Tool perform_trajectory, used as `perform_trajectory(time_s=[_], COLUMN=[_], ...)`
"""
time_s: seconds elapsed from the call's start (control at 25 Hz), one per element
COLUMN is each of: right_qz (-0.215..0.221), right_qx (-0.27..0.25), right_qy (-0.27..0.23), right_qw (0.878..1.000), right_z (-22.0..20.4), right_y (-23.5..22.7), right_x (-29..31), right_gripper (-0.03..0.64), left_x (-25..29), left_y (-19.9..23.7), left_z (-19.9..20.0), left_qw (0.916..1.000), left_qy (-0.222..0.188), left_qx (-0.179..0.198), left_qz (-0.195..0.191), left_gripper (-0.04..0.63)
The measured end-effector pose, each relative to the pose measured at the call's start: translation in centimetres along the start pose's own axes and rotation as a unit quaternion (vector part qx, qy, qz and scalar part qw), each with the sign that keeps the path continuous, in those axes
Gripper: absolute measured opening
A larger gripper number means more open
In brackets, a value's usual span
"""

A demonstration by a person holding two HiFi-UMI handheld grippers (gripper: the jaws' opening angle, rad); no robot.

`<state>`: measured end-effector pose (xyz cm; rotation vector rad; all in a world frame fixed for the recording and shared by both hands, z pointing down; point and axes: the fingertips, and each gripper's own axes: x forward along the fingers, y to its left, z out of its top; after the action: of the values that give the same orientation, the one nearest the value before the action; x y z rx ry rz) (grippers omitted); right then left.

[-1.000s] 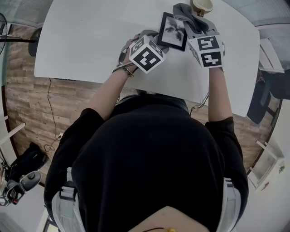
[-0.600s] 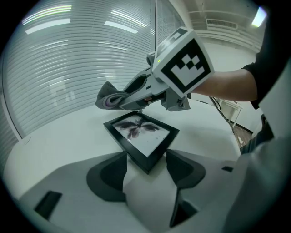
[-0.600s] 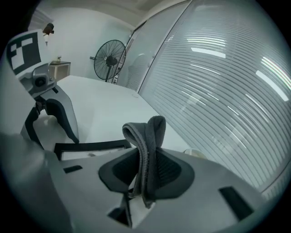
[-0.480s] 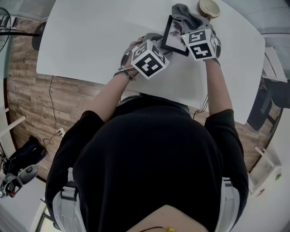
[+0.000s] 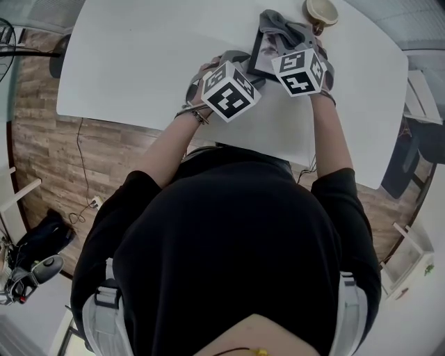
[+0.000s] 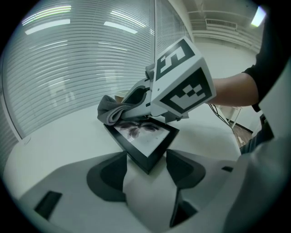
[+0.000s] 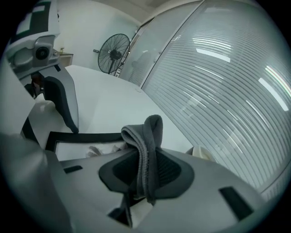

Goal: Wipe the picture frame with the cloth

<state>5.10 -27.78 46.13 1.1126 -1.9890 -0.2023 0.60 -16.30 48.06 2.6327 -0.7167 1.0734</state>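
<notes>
Looking down from the head view: white table (image 5: 139, 55) takes up the upper field, wood-plank floor (image 5: 42, 153) beside and below it. Person in a black top (image 5: 229, 264) stands at the near edge, both forearms reaching over the table toward its far right part. Slatted blinds (image 7: 218, 82) curve behind the table in both gripper views; a standing fan (image 7: 114, 54) is off at the far end.

Left gripper (image 6: 146, 159): low over the table, jaws set against the near corner of the picture frame (image 6: 143, 136), one jaw on each edge of that corner. They look to be in contact on both sides.

Right gripper (image 7: 146, 170): over the far side of the frame, jaws pinched on a fold of the grey cloth (image 7: 145, 136). The fold stands up between the pads and the loose end hangs down past them.

Frame: black border, pale print with a dark smudgy motif under glass. Lies flat on the table, turned corner-on to the left gripper. In the left gripper view the cloth is bunched on the frame's far edge, under the right gripper.

Beige cup (image 5: 321, 10) sits on the table just beyond the cloth, near the far edge.
</notes>
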Motion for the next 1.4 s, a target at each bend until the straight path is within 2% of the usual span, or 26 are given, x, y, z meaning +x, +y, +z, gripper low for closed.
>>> perform_trajectory(time_s=[0.48, 1.4], right_qz=[-0.009, 0.013], right_qx=[0.005, 0.019], right_qy=[0.004, 0.010], right_qw=[1.000, 1.000], right_z=[-0.2, -0.4], right_y=[0.5, 2.0], right_x=[-0.6, -1.9], right_gripper=[0.098, 0.098], left_x=[0.1, 0.1], left_y=[0.0, 0.0], left_z=[-0.1, 0.0], left_qw=[1.0000, 1.0000], left_qy=[0.003, 0.002], left_qx=[-0.002, -0.002], left_qz=[-0.003, -0.003], left_gripper=[0.285, 0.285])
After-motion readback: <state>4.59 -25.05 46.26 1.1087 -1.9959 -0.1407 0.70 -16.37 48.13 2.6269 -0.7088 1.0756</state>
